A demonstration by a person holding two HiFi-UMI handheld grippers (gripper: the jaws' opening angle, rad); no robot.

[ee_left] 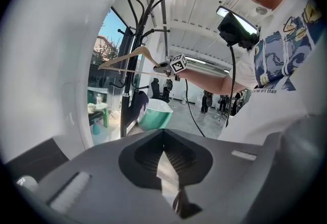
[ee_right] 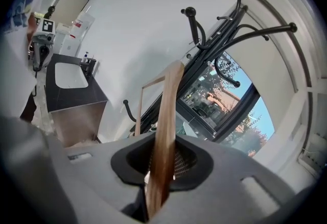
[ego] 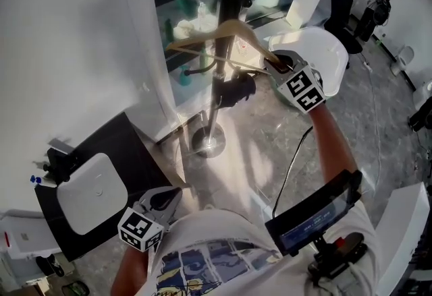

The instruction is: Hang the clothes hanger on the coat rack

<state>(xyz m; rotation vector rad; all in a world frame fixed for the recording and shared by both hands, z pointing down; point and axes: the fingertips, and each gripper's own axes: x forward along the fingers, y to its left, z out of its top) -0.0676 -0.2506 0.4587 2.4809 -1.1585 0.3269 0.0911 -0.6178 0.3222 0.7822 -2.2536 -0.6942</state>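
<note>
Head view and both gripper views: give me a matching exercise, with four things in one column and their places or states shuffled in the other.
1 wooden hanger
2 left tongs
3 coat rack
4 white sink

a stands on a round metal base
b set in a black countertop
c clamped at one end in the right tongs
d empty, low beside the person's shirt

Pairs: 1-c, 2-d, 3-a, 4-b

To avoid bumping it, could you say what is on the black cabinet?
On the black cabinet sit a white square basin and a black tap; the top beneath the basin is covered.
</note>
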